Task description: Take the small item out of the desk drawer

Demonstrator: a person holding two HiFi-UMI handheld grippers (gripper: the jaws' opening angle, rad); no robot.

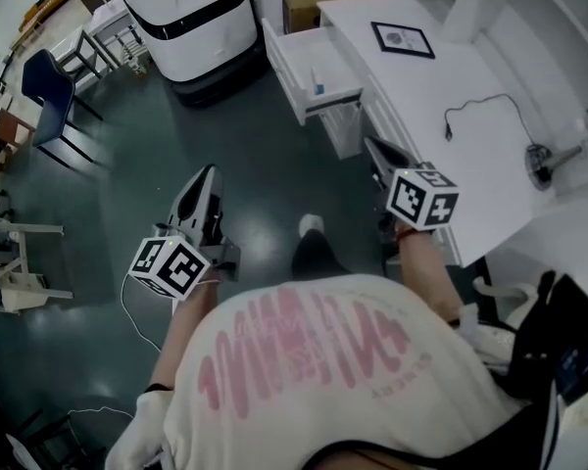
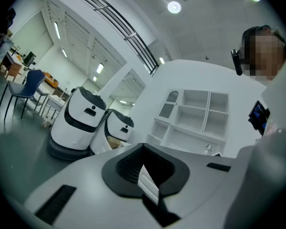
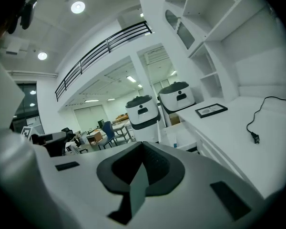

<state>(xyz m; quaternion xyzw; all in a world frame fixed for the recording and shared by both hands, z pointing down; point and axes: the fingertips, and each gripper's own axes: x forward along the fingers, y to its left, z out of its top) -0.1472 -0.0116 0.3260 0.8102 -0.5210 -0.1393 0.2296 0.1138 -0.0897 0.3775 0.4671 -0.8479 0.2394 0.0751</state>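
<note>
The small item (image 1: 319, 88), a little bluish thing, stands in the open drawer (image 1: 304, 62) close to its front panel. It's well ahead of both pairs of jaws and nothing is touching it. The drawer sticks out of the white desk (image 1: 441, 116), ahead of the right gripper (image 1: 374, 147) and a bit to its left. That one's jaws are pressed together with nothing in them. Same deal with the left gripper (image 1: 209, 174): tips closed tight, empty, and further back from the drawer than the right one.

Only dark floor (image 1: 176, 135) lies between either pair of jaws and the drawer.

Past the drawer there's a cardboard box (image 1: 309, 8) tucked against the desk. Left of that stand two big white machines (image 1: 191, 18) with black bands.

To the right of the right jaws, on the desk top, a black frame (image 1: 403, 39) lies flat. Nearer in there's a black cable (image 1: 485, 106) with a plug on the end, and then a shiny metal thing (image 1: 554, 160) I can't identify.

Way off to the left of the left jaws is a blue chair (image 1: 49, 91).

White shelves (image 3: 200, 42) rise above the desk. The floor is glossy dark grey. The room is a big bright hall with ceiling lights and a black railing (image 3: 105, 51) along an upper level.
</note>
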